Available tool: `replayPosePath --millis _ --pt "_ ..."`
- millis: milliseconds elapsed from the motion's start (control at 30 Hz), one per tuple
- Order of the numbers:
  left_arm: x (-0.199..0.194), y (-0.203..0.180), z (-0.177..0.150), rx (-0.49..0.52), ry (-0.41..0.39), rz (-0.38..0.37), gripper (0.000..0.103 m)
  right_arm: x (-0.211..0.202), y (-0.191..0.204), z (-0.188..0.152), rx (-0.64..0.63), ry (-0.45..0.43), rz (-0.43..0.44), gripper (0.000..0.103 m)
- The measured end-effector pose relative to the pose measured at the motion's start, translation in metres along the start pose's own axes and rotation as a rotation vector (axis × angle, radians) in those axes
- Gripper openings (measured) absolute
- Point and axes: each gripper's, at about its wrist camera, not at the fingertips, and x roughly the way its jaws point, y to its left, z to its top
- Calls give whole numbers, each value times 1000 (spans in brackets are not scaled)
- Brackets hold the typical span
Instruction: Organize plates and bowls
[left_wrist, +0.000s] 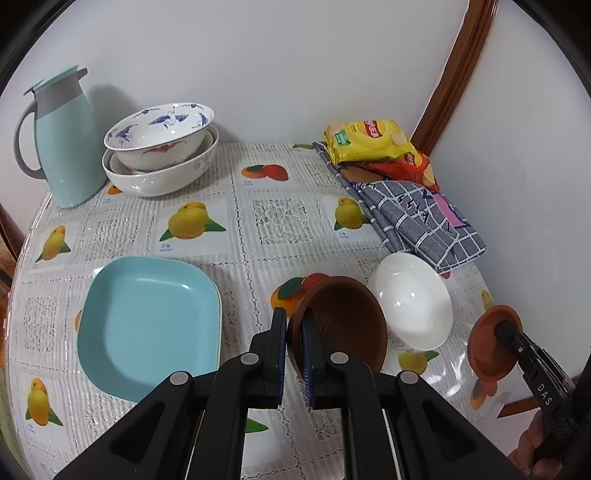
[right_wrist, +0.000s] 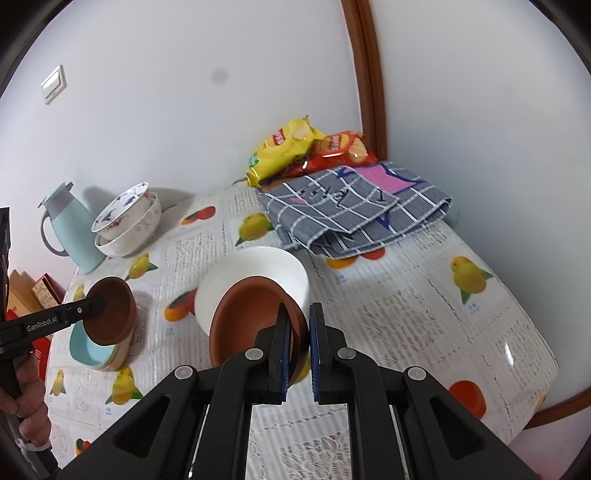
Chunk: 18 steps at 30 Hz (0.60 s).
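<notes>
- Above the fruit-print worktop (left_wrist: 258, 229), your left claw (left_wrist: 294, 332) points steeply down, its jaws pinched on the near rim of a dark brown bowl (left_wrist: 347, 321); the bowl hangs tilted, mouth turned toward the camera, clear of the cloth.
- Your right claw (right_wrist: 297, 332) is angled down likewise, jaws nearly closed on the rim of a terracotta bowl (right_wrist: 251, 314), also tilted and off the surface.
- White bowl (left_wrist: 413, 299) sits on the worktop just behind both held bowls; in the right wrist view the terracotta bowl overlaps its front.
- Light blue square plate (left_wrist: 147, 325) lies flat at front left, well apart from the white bowl.
- Stacked bowls (left_wrist: 159, 147), blue-and-red patterned ones nested in a larger white one, stand at the back wall beside a pale blue jug (left_wrist: 62, 136).
- Left wrist view only: the blue plate's whole top face, and your right claw seen from outside at the right edge, with fingers of your right hand (left_wrist: 532, 443) behind it.
- Right wrist view only: your left hand (right_wrist: 29, 391) wrapped round the left claw's handle, the dark brown bowl hanging over the blue plate, a wall switch (right_wrist: 53, 84), and boxes (right_wrist: 33, 291) past the worktop's left edge.
- Both views: chip bags (right_wrist: 295, 147) lying on a grey checked cloth (right_wrist: 354, 210) at the back right.
</notes>
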Motion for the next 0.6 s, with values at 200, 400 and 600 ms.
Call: replayPosePath --millis 200,400,600 --pt "-3 3 6 -3 -10 1 8 5 8 11 -10 -9 8 9" --pt "-5 5 12 -3 -22 -3 8 18 17 20 -31 0 7 9" --pt "-3 9 18 -10 -27 6 8 35 24 23 -49 19 8 9"
